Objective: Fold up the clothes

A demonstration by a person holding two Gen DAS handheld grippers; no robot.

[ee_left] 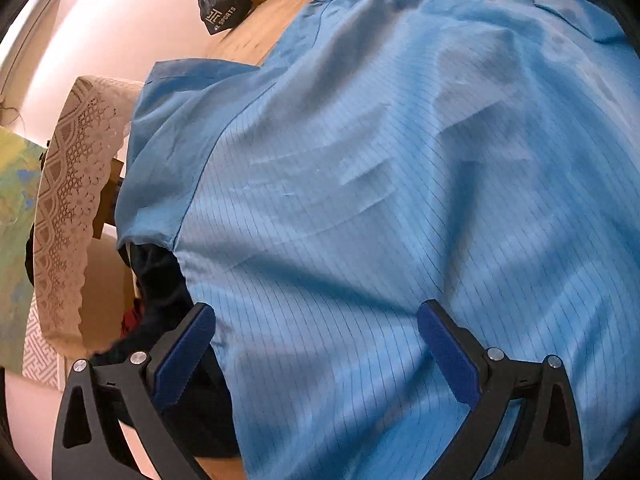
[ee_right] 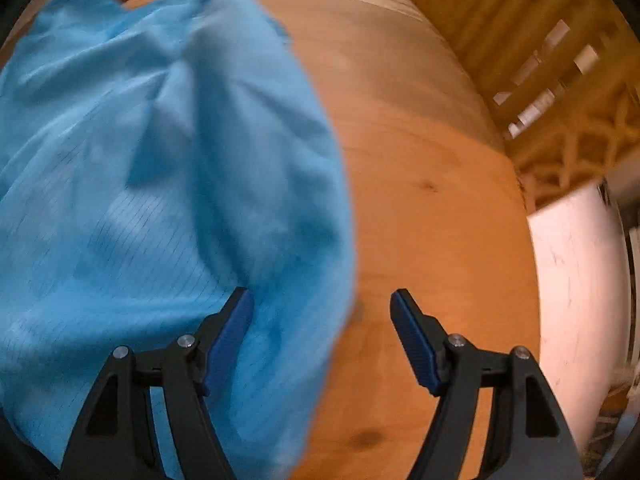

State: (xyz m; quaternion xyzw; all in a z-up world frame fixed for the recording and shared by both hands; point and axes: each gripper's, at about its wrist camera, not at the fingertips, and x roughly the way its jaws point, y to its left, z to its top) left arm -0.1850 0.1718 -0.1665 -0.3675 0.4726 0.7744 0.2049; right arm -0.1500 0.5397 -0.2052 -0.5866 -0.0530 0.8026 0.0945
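Both grippers gape, gripping nothing: left gripper [ee_left: 316,344] over the pinstriped light-blue shirt [ee_left: 380,180], right gripper [ee_right: 322,320] straddling its edge; only the left view shows a black drawstring bag [ee_left: 222,10].

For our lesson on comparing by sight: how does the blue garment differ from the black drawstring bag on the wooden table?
The blue garment is light blue with thin dark pinstripes; the black drawstring bag is black with white lettering. The garment lies spread out and fills most of the left wrist view; the bag sits bunched up and small at the table's far edge. Both are soft cloth things resting on the same table.
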